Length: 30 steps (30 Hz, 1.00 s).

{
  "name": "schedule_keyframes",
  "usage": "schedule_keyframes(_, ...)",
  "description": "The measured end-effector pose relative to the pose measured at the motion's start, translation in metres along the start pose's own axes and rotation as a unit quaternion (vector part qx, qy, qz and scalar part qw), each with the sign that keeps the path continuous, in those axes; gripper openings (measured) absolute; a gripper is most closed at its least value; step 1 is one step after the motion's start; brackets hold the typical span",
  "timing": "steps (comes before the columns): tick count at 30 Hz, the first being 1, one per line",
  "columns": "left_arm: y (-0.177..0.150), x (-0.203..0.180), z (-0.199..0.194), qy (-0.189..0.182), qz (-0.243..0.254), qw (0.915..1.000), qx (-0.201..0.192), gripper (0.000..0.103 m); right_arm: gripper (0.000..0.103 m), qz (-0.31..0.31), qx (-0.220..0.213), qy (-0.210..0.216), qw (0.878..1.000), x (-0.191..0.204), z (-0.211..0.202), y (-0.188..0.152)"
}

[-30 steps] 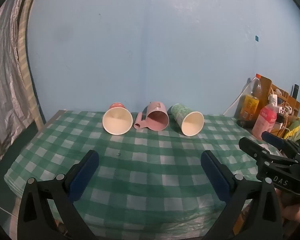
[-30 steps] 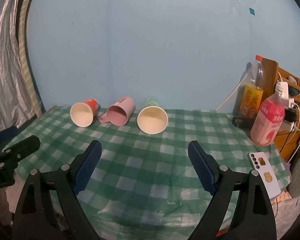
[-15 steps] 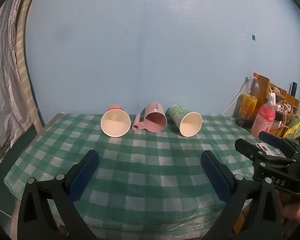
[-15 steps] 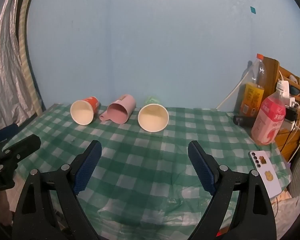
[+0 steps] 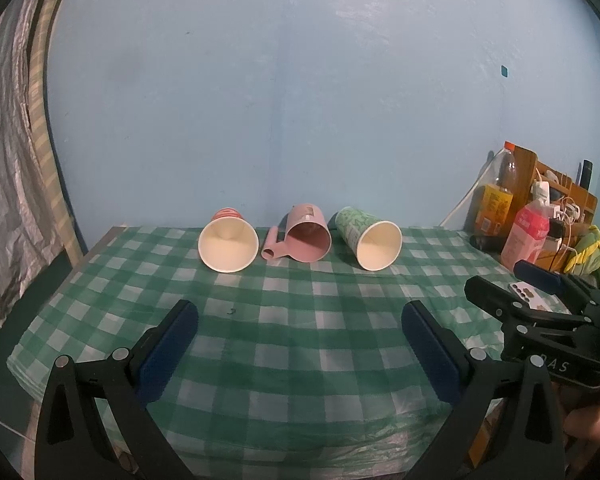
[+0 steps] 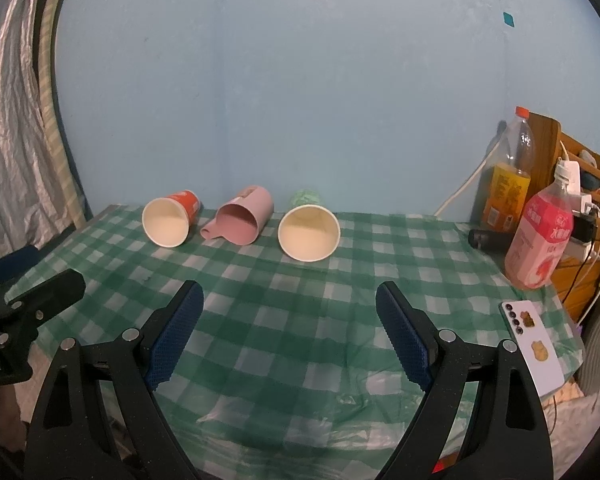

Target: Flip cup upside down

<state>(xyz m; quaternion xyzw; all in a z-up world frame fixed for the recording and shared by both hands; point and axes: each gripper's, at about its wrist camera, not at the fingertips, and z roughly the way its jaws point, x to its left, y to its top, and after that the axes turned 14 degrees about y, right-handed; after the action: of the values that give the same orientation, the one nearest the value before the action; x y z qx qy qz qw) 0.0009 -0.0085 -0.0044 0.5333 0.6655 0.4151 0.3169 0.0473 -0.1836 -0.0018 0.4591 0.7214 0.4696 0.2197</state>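
Three cups lie on their sides along the far edge of the desk [image 5: 300,344], mouths toward the cameras: a red paper cup [image 5: 228,244] at 11 o'clock in the left wrist view, a pink handled cup [image 5: 306,238] at 12, a green paper cup [image 5: 370,238] at 1. None is upended yet. Which one goes first cannot be told (the task names just "cup").

Step in hand, as judged: approach, before any grasp. Left tongs [image 5: 300,320] spread wide, nothing between them. Right tongs [image 6: 290,302] likewise wide and empty, with the green paper cup [image 6: 309,233] nearly dead ahead at 12 in its own view.

Pose: both tools held low and level over the near desk edge, well apart from the cups, fingers pointing at the wall.

Next move likely calls for reaching forward, closing gently across a cup's wall (paper crushes easily), lifting, then rolling the wrist to set the rim down.

Bottles and a phone [image 6: 534,348] sit at 3 o'clock, out of the way.
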Motion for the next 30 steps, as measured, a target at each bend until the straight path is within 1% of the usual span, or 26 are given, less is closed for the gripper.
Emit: schedule_keyframes(30,-0.0005,-0.0002,0.0001,0.001,0.001,1.0000,0.000,0.103,0.088,-0.001,0.001,0.002,1.000,0.0011,0.0021,-0.0027)
